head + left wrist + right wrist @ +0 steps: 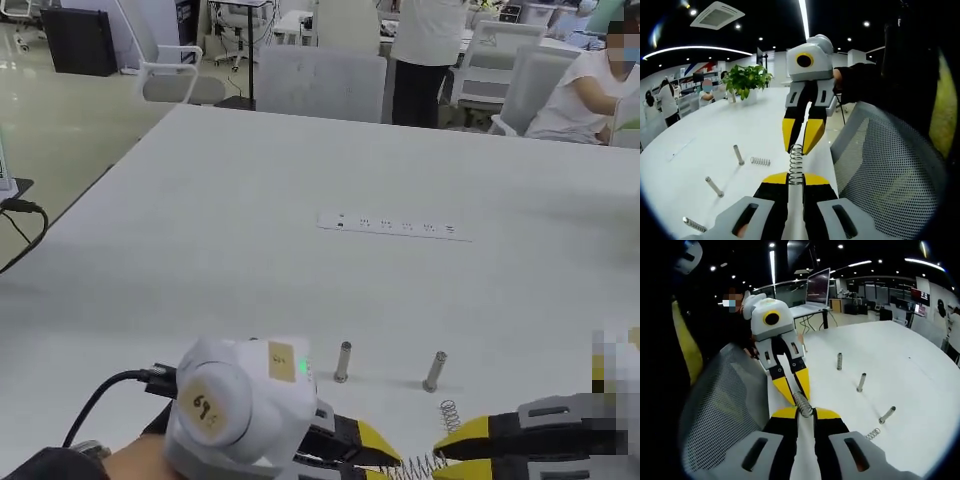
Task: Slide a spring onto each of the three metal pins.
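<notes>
A small coil spring (420, 464) hangs between my two grippers near the table's front edge. The left gripper (390, 462) is shut on one end and the right gripper (447, 445) on the other. In the left gripper view the spring (796, 161) rises from my yellow jaws to the right gripper (801, 149). Two bare metal pins (343, 362) (435, 370) stand upright just beyond. A third pin (839, 361) carries a spring. One loose spring (450, 412) lies on the table beside the right-hand pin.
A white power strip (393, 225) lies flat mid-table. Chairs and people are at the far edge. A grey mesh chair (890, 165) is close behind the grippers. A potted plant (745, 80) stands on the table far off.
</notes>
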The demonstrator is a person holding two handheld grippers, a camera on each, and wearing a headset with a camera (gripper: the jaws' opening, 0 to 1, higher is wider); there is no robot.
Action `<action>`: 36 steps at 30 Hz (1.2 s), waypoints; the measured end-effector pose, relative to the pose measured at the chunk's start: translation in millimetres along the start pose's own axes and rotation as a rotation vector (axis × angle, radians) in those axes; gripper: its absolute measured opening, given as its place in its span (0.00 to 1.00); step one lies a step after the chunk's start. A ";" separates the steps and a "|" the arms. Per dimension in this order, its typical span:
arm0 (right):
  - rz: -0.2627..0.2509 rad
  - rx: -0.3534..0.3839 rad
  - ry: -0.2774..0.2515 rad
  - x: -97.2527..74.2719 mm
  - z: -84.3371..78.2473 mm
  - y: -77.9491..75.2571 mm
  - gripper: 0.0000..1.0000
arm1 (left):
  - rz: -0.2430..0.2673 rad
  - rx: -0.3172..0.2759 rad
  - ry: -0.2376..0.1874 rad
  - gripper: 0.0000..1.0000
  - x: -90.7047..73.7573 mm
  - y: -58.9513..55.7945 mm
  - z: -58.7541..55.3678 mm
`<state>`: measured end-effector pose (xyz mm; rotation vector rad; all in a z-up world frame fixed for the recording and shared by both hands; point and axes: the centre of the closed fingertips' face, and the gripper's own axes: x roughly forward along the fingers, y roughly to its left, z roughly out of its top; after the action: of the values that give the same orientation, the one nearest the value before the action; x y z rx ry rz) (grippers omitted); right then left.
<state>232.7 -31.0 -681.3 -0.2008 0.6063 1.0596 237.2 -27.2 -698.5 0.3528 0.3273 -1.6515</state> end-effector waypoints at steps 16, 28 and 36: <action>0.044 -0.114 0.077 9.7 22.9 12.3 0.08 | 0.007 0.004 -0.003 0.02 0.5 -0.5 1.7; 0.091 -0.200 0.250 17.7 16.1 10.6 0.09 | 0.014 0.005 -0.010 0.01 -0.3 0.1 3.1; 0.119 -0.207 0.297 22.6 12.6 9.1 0.10 | 0.028 0.002 -0.032 0.01 -4.1 2.8 7.3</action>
<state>237.3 -3.9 -682.3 -0.5142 0.7826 1.2192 240.1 -26.8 -690.2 0.3306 0.2949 -1.6288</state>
